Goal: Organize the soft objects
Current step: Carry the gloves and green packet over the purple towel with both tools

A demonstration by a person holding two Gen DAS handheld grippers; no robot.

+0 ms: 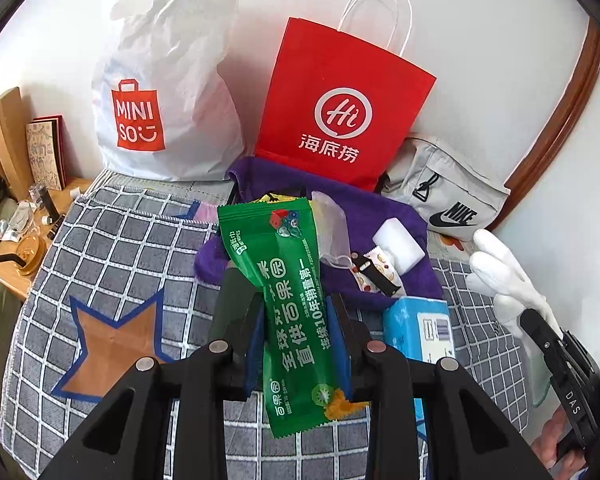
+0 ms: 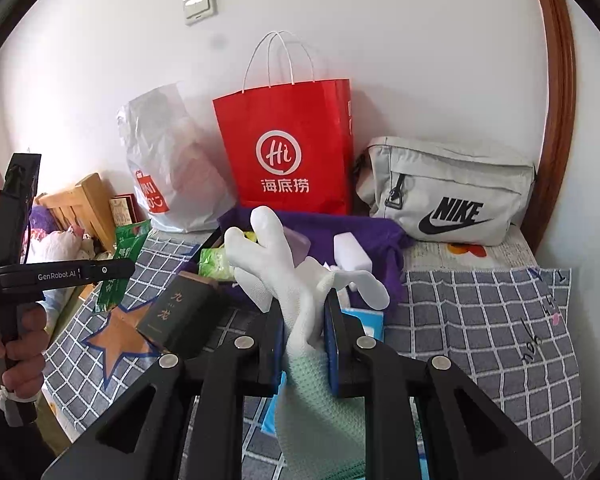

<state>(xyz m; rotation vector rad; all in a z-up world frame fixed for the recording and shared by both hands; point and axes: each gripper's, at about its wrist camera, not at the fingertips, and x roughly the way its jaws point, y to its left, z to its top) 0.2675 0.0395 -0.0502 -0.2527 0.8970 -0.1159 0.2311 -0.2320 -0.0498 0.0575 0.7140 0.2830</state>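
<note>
My left gripper [image 1: 296, 312] is shut on a long green wet-wipes pack [image 1: 284, 264], which stands up between the blue pads above the checked blanket [image 1: 132, 248]. My right gripper [image 2: 304, 320] is shut on a white glove [image 2: 268, 256] with a pale green cuff; its fingers splay upward. In the left wrist view the glove [image 1: 500, 272] shows at the right edge. Behind both lies a purple cloth [image 1: 384, 208] carrying a white foam block [image 1: 398, 246], a snack bar [image 1: 376, 276] and a clear pouch [image 1: 332, 232]. A blue tissue pack [image 1: 416, 328] lies just below the cloth.
Against the wall stand a white Miniso bag [image 1: 168, 92], a red paper bag [image 1: 340, 108] and a grey Nike pouch [image 2: 448, 196]. A black box [image 2: 180, 312] and a small green packet [image 2: 216, 264] lie left of the glove. A wooden side table [image 1: 16, 276] is at the left.
</note>
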